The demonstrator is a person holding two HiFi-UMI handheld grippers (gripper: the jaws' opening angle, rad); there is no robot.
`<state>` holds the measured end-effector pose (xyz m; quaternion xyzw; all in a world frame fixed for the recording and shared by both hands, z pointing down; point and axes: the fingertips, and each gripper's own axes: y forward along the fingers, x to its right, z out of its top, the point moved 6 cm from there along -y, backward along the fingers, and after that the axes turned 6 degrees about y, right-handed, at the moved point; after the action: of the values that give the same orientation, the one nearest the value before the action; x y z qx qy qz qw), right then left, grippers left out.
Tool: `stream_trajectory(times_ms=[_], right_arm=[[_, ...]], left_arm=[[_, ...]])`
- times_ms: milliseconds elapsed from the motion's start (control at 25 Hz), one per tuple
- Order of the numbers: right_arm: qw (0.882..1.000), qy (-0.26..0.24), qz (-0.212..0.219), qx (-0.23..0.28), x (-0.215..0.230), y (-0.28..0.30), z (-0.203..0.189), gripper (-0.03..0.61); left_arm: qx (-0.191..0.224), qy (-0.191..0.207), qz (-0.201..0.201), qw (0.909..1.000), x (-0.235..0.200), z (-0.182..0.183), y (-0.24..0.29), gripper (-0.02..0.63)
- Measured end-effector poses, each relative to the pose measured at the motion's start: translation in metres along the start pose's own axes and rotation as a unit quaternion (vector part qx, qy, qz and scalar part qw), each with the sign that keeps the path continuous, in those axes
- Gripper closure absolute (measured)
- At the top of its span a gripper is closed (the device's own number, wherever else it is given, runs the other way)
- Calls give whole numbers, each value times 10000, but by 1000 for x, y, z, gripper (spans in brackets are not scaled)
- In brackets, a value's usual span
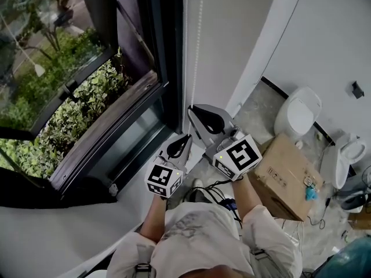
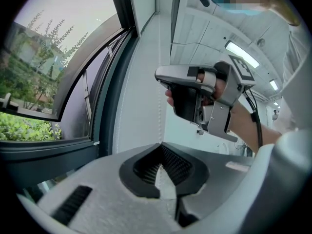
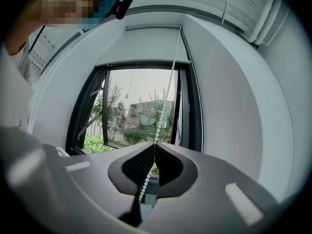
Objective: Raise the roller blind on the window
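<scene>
I have both grippers up at the right edge of the window (image 1: pixel 87 91). The right gripper (image 3: pixel 155 145) sits higher. Its 2 fingers are pressed together on the bead chain (image 3: pixel 168 89). The white beads come down from the top of the opening, enter at the fingertips, run between the ribbed pads and drop out behind them.

Just below it the left gripper (image 2: pixel 160 144) points level, its fingers closed as well. The chain comes straight down into their tips, so they pinch it lower down. Seen from the left fingers, the right gripper is above and a little to the right, with a hand (image 2: pixel 222 89) wrapped round its handle.

Far above the right fingers, a pale sheet that looks like the roller blind (image 3: pixel 146 45) covers only the top band of the opening, under its rail. The glass beneath it is bare, with trees and a building beyond.

To the left of both sets of fingers the dark sash stands swung outward over green shrubs (image 1: pixel 75 114). Behind and below the fingers, on the floor (image 1: pixel 255 109), are a cardboard box (image 1: pixel 284 175) and a white toilet (image 1: pixel 298 112), near each other but apart.
</scene>
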<state>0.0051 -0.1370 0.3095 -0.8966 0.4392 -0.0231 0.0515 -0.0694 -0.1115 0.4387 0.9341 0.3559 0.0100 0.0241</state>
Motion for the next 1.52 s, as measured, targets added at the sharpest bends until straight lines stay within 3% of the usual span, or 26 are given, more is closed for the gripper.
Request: stream_trajectory(times_ms=[240,880,1520], right_arm=[[9998,-117,-91,-133,-1,1,-12,566],[9950,248,-130,-961,-6,-8,-106,566],[9895,265,-124,-1417,-6,-12,-149,566]], left_arm=[[-185,6,-7,9998,0,-12,0,603],[-1148,-411,-36,9925,7,-104,-2,603],[-1414,-500,-21,9887,7,-148,1,603]])
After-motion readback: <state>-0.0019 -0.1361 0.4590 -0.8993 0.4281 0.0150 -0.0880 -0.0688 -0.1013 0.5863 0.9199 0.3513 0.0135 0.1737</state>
